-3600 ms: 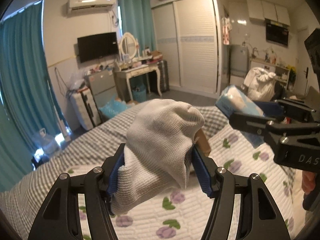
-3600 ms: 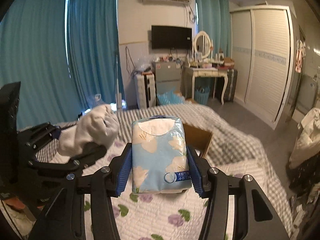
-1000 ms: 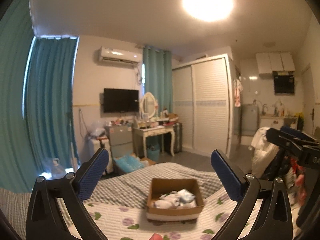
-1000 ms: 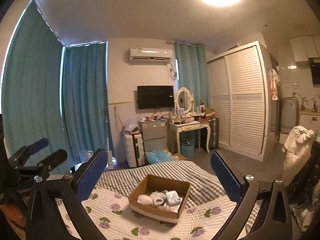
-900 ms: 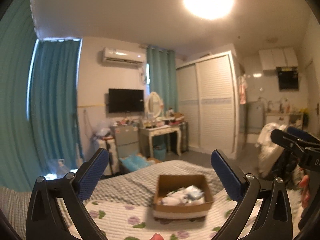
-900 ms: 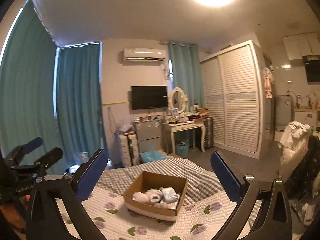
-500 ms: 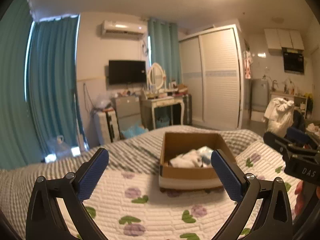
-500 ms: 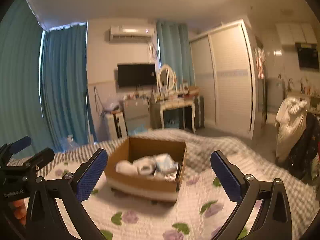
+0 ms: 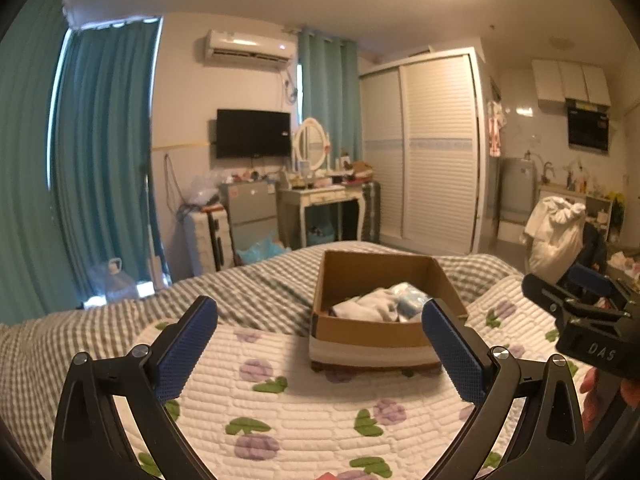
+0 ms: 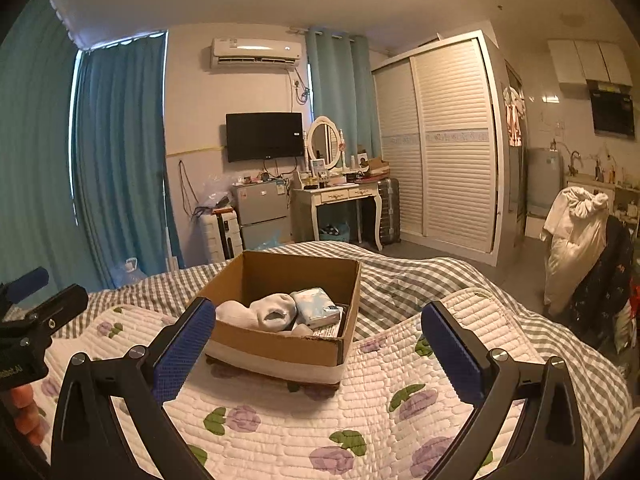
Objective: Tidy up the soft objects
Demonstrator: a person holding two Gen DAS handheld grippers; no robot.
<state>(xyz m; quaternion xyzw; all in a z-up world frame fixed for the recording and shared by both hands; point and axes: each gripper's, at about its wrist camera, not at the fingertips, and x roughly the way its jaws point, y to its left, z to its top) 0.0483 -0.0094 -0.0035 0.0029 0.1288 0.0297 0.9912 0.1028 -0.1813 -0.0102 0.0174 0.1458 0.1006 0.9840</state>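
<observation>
Bedroom setup, from the left wrist view: quilted floral bedspread [image 9: 304,408] over a soft bed, so the cardboard box [image 9: 376,332] sits on squishy footing. Left gripper [image 9: 318,344] has its fingers wide apart, holding nothing.

Right wrist view: right gripper [image 10: 316,342] also spread and empty. Inside the box lie 2 white socks [image 10: 264,314] and a blue tissue pack [image 10: 316,306]. All probably light and squashy, so I'd pinch each across its bulky middle.
</observation>
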